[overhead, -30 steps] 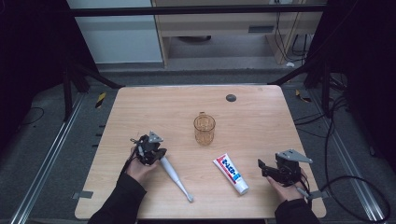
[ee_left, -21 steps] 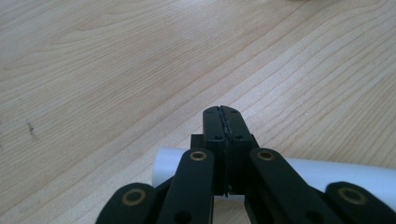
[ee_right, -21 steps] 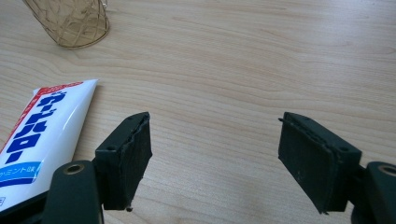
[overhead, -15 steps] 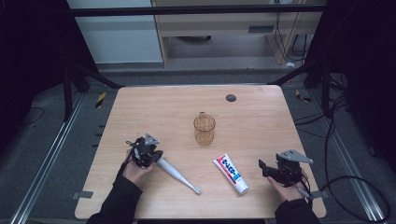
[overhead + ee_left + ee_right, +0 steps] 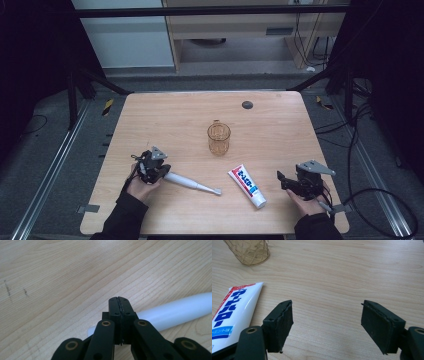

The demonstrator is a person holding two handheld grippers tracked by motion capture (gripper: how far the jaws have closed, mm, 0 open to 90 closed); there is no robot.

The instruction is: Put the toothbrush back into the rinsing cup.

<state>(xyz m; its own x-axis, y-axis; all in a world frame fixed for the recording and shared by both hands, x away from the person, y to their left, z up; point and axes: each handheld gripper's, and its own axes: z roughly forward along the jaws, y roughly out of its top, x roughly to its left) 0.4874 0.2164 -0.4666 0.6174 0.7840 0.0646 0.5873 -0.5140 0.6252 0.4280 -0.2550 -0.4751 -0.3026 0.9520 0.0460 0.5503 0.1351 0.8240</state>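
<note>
The desk [image 5: 165, 115] is a big wooden top, pale brown. It stands on a grey floor [image 5: 50, 150] with dark frames and cables around it.

A see-through cup [image 5: 219, 138] stands up straight near the middle of the desk. It looks brownish and has a criss-cross pattern.

A white tube [image 5: 247, 186] with red and blue print lies flat, in front of the cup and a bit to the right. Its cap end points to the near edge of the desk.

A white toothbrush [image 5: 192, 183] lies flat on the desk, left of the tube and apart from it. Its thick handle end is at the left gripper [image 5: 159, 170], and its thin end points toward the tube.

The left gripper sits at the near left part of the desk, in the person's left hand [image 5: 141, 181]. In the left gripper view its fingers [image 5: 115, 307] are pressed tight together, with nothing between them. The tips hang just over the toothbrush [image 5: 175, 313] handle, which runs crosswise behind them. I cannot tell if they touch it.

The right gripper [image 5: 281, 180] sits at the near right part of the desk, in the right hand [image 5: 306, 202], close to the tube. In the right gripper view its fingers [image 5: 280, 323] are spread wide over bare wood and hold nothing. The tube [image 5: 233, 310] lies just beside the one finger, and the cup [image 5: 249, 251] stands farther off.

A small dark dot [image 5: 247, 104] sits near the far edge of the desk.
</note>
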